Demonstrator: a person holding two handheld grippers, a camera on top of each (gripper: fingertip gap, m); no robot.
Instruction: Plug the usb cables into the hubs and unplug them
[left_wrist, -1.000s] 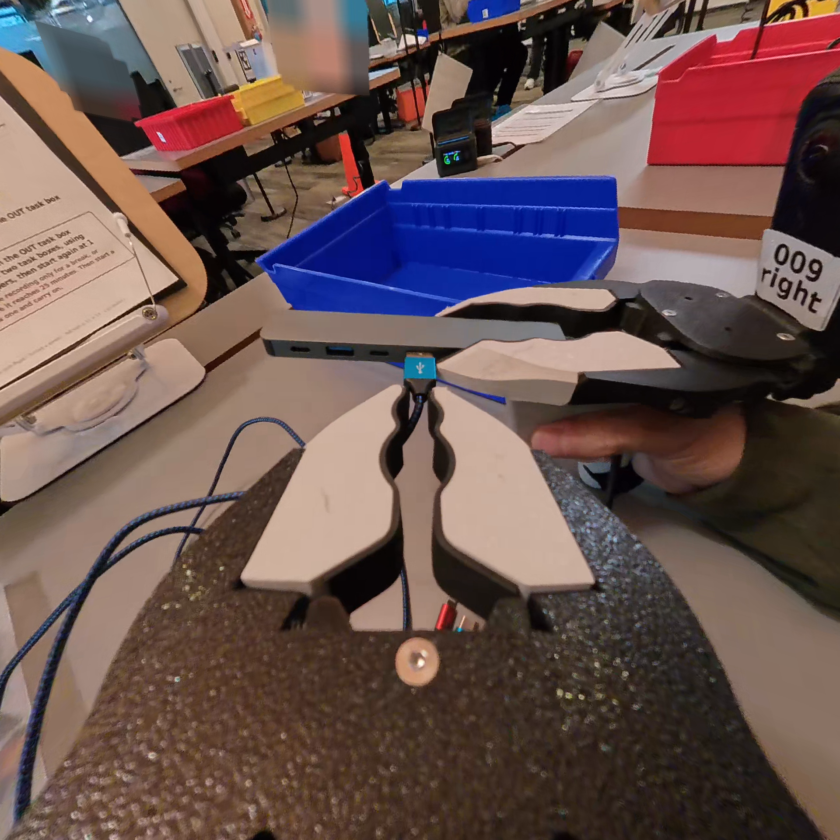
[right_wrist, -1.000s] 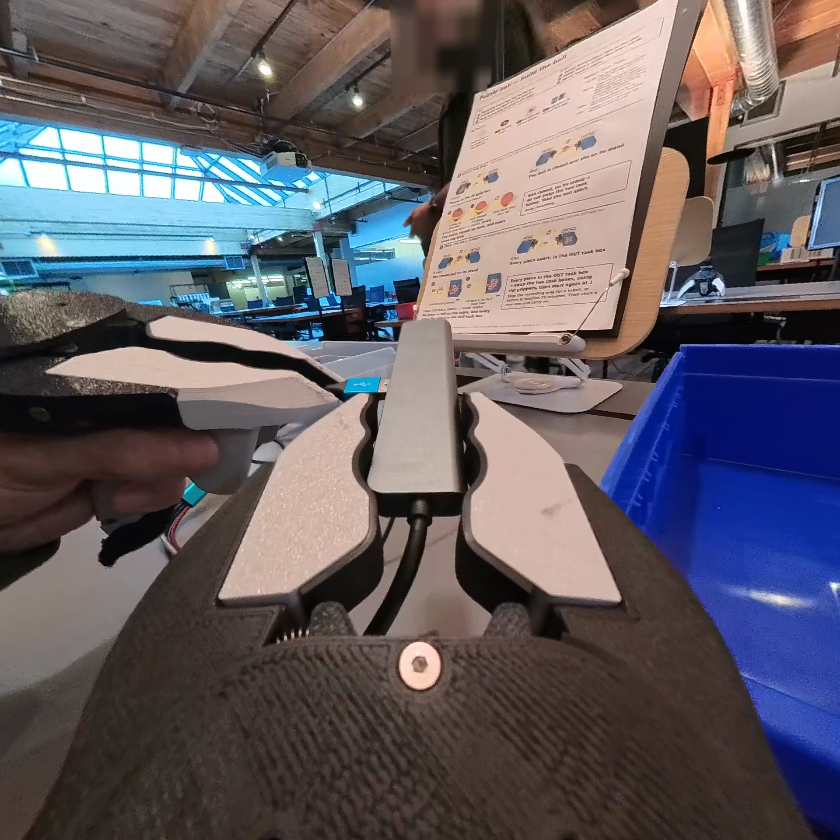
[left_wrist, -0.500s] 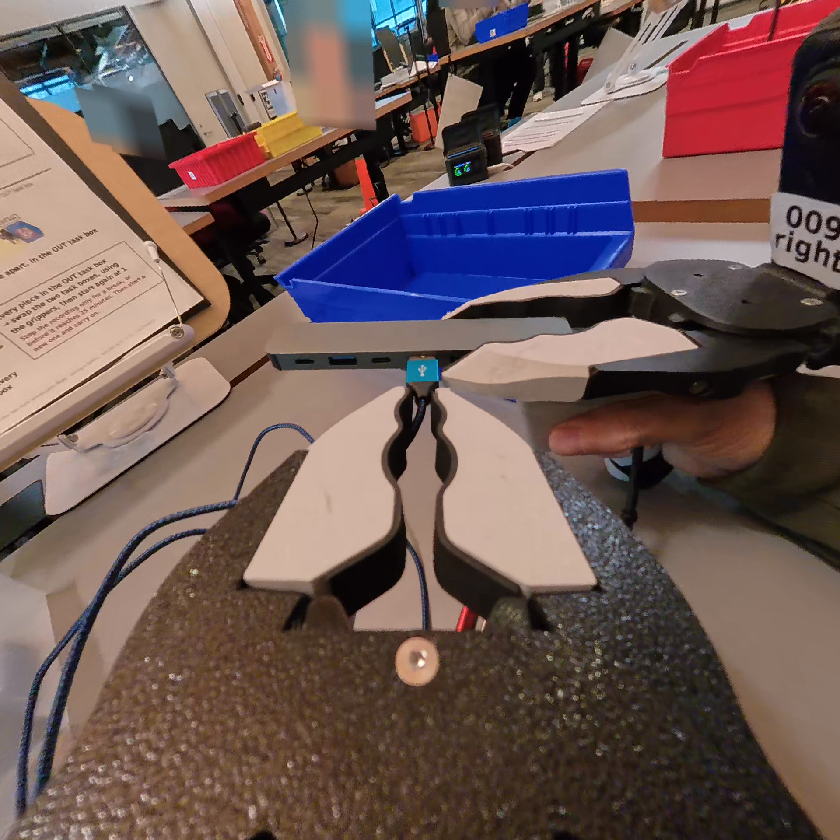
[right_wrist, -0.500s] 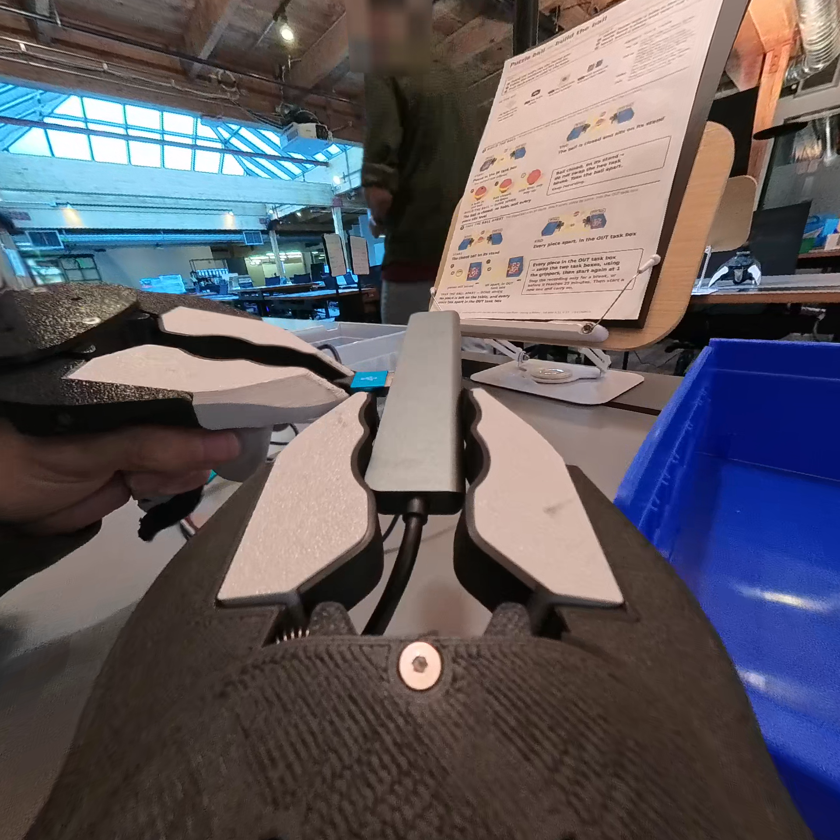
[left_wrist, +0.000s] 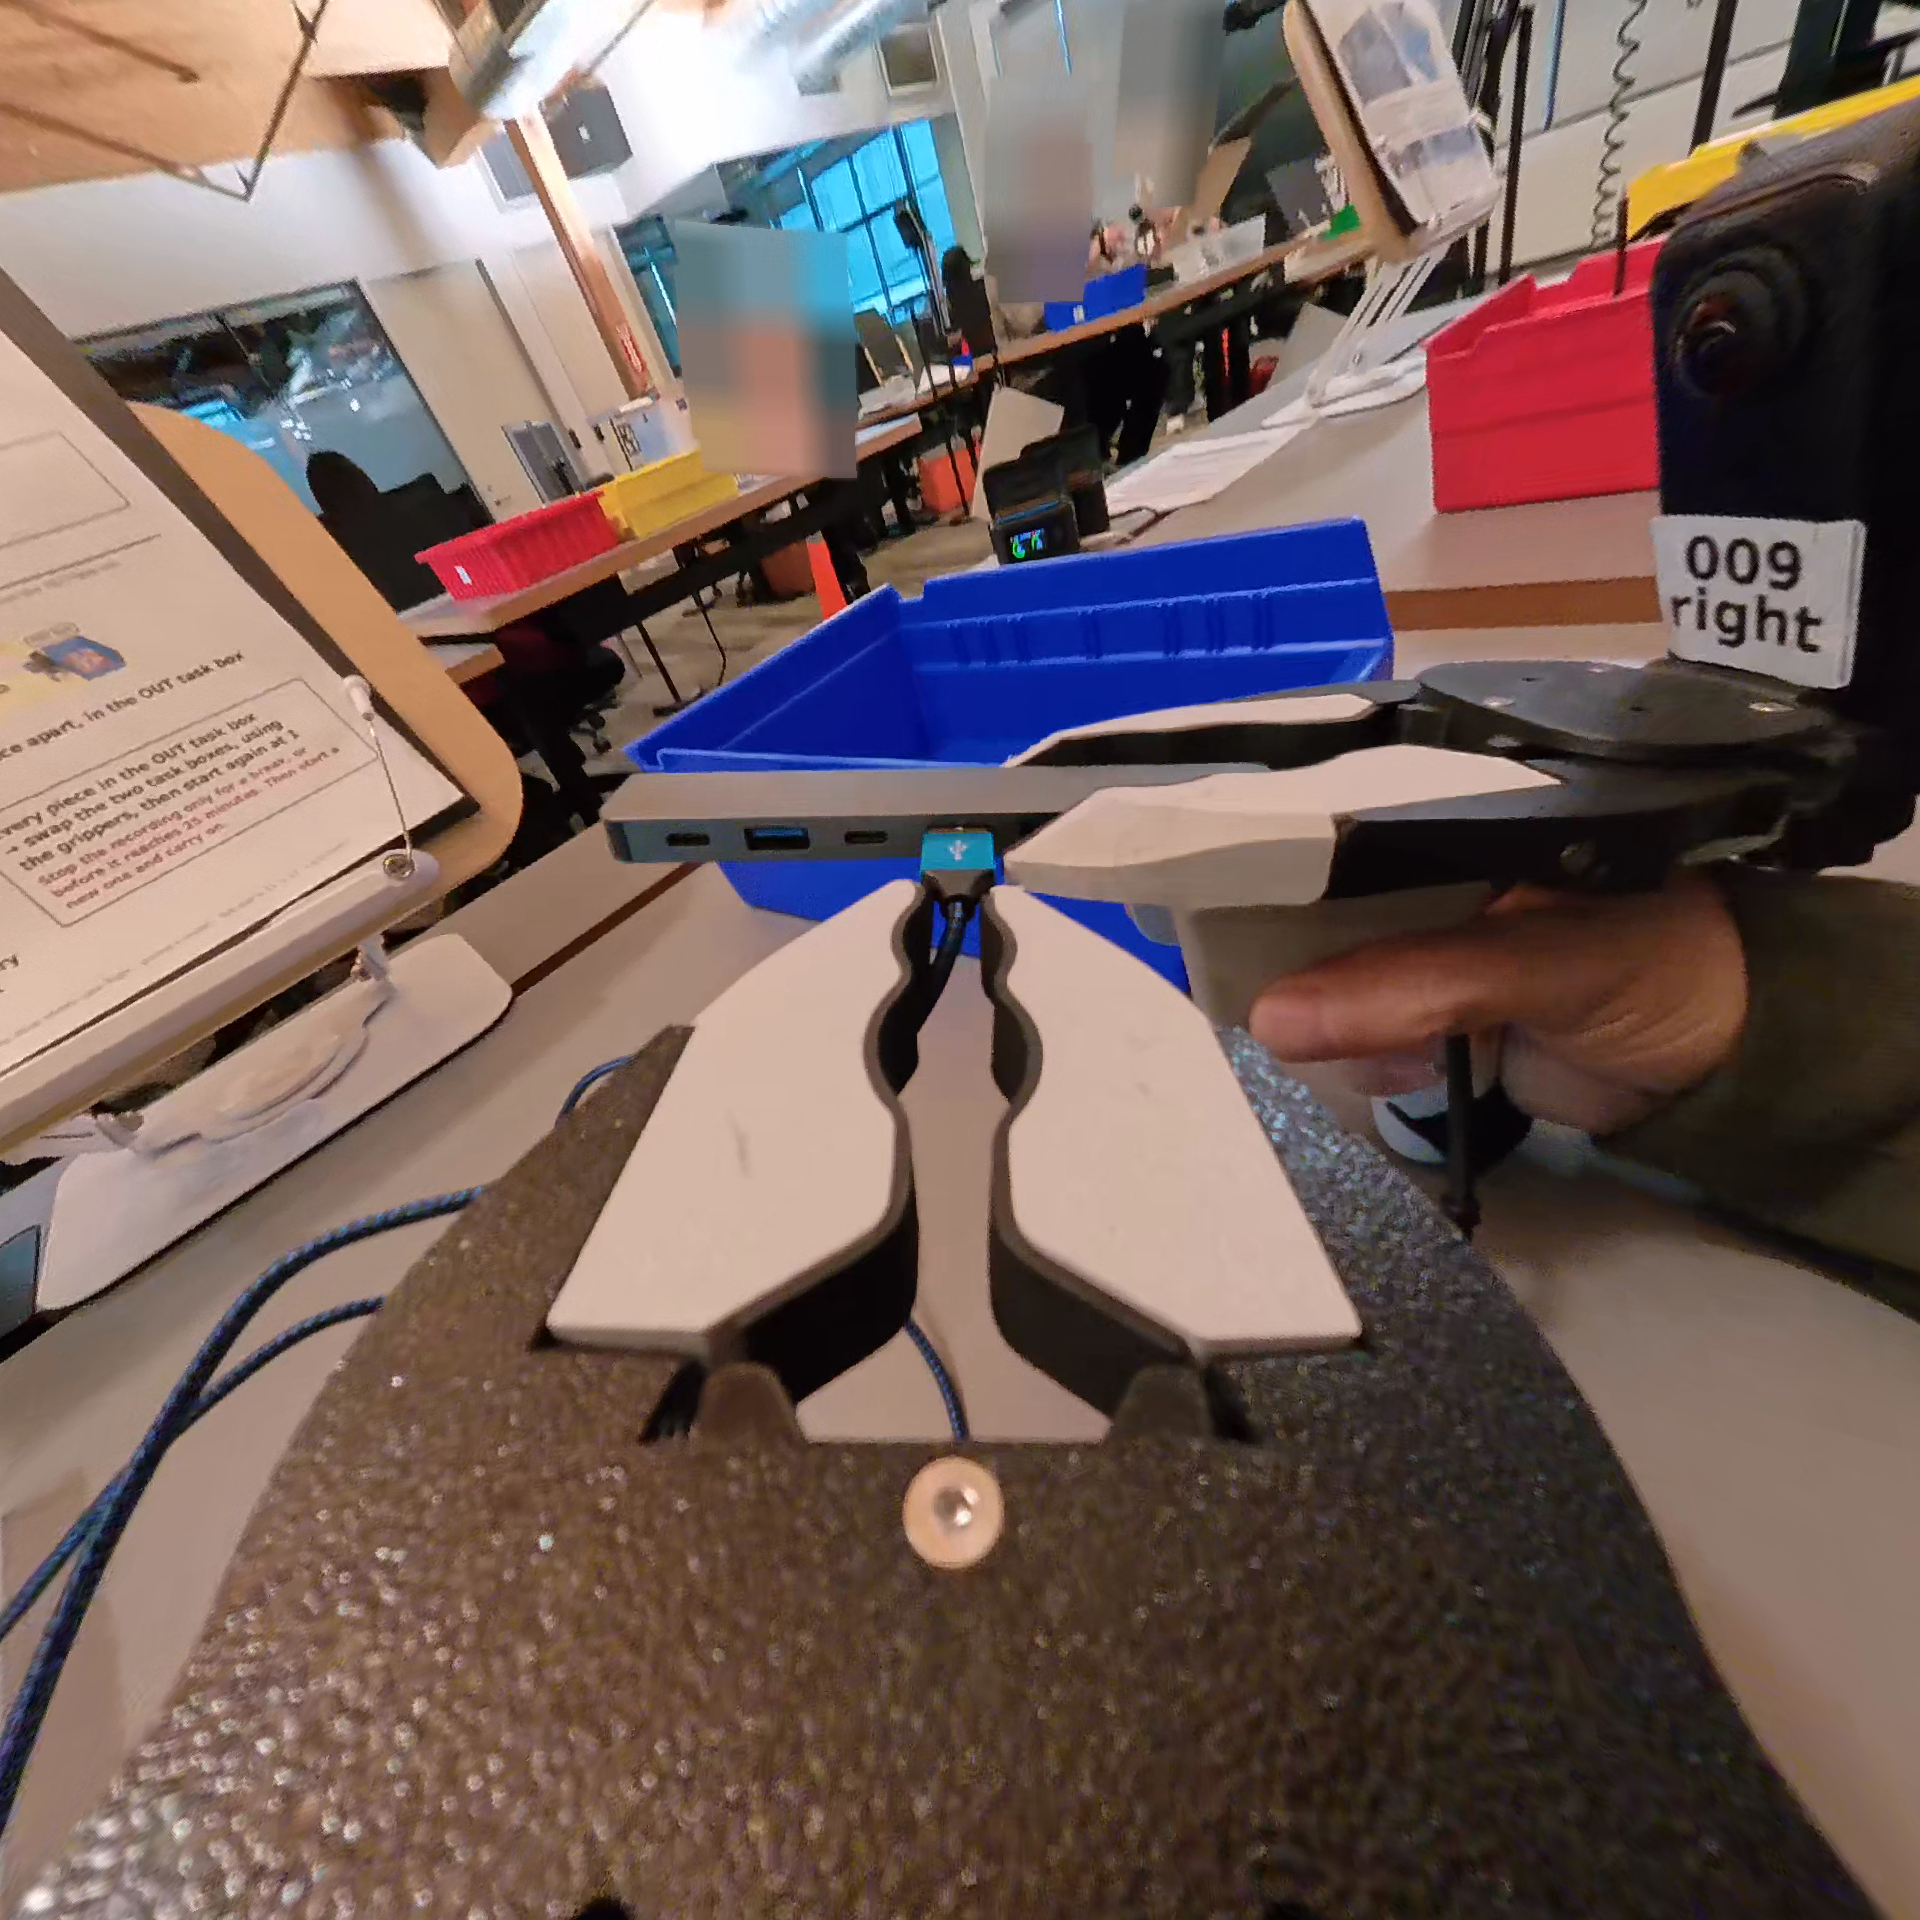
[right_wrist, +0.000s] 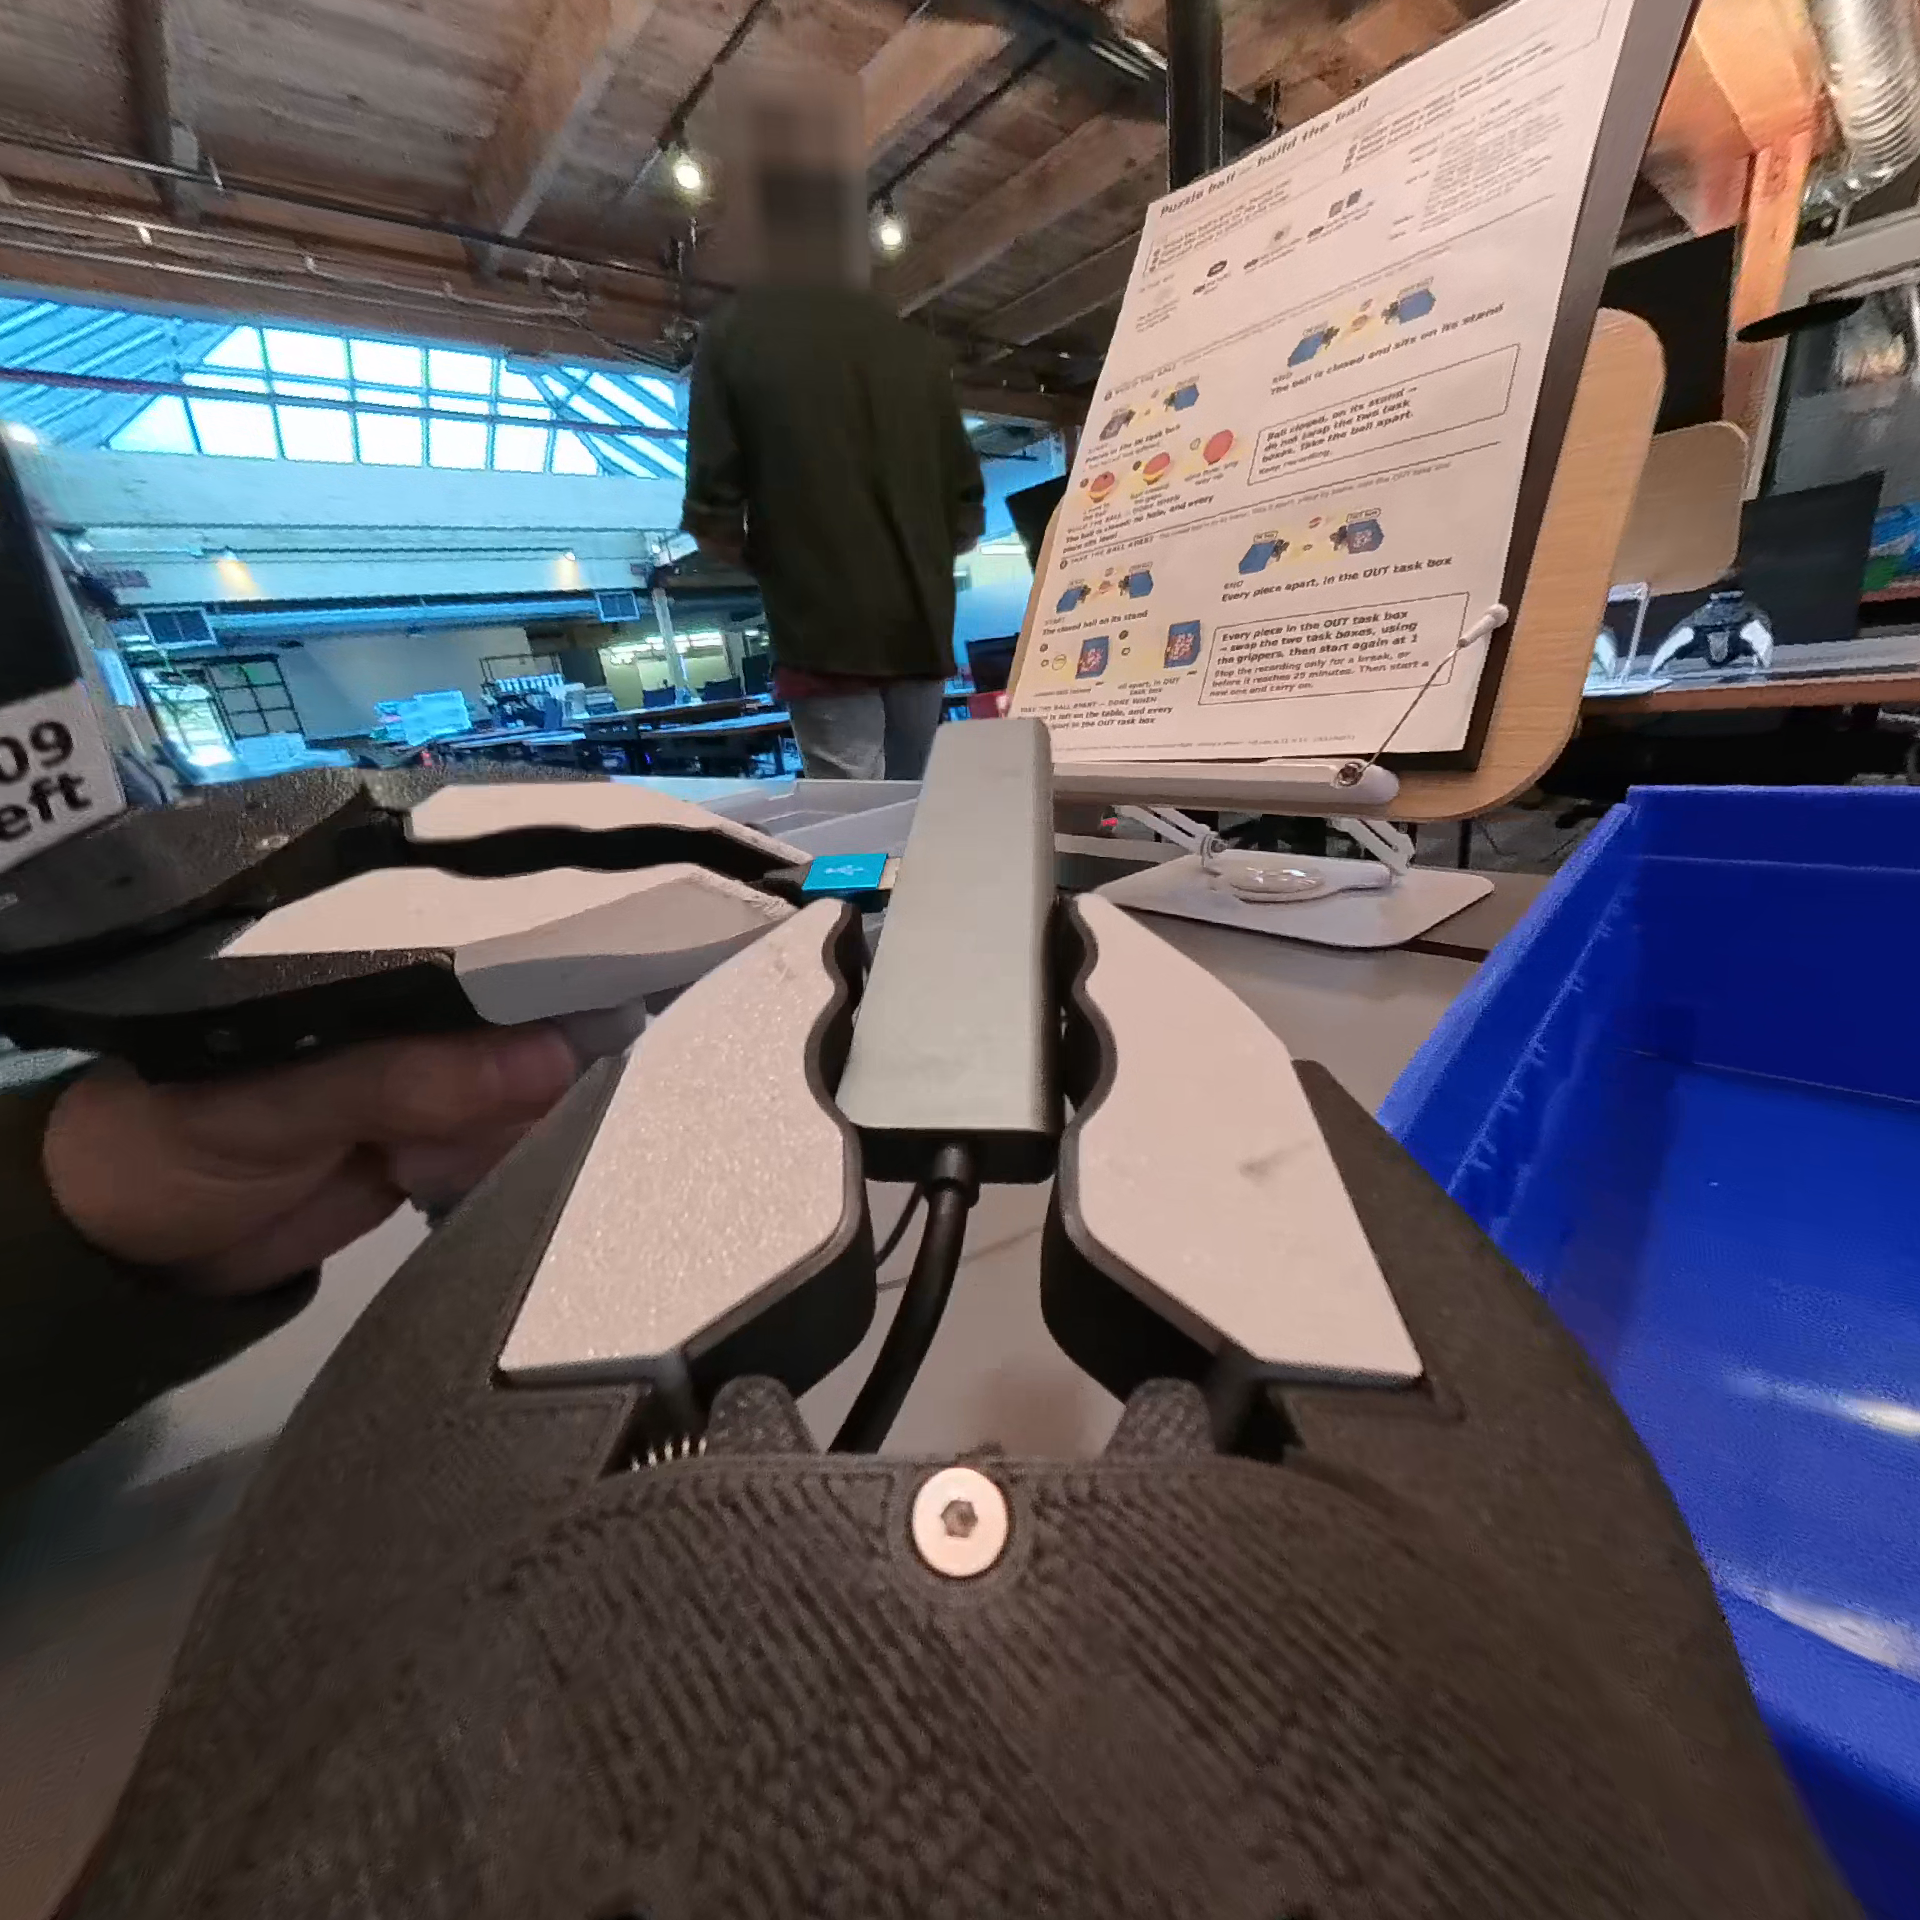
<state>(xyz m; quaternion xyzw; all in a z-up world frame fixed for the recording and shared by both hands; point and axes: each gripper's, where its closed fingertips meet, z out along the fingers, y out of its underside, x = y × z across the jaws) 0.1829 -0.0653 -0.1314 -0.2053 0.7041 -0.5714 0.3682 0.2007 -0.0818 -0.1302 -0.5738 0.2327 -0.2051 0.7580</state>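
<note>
Since a second ago the teal USB plug (left_wrist: 957, 850) has closed on the grey hub (left_wrist: 821, 812) — its tip now looks seated. Left gripper (left_wrist: 951, 914) fingers pinch the cable; right gripper (right_wrist: 961, 1023) fingers clamp the hub above the surface (left_wrist: 1662, 1455) — unplugging likely follows.

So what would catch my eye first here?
Probably the two grey-fingered grippers meeting in mid-air: the right gripper clamps a long grey hub, while the left gripper pinches a blue-tipped cable right at the hub's side. Just behind sits a bright blue bin on the table.
</note>
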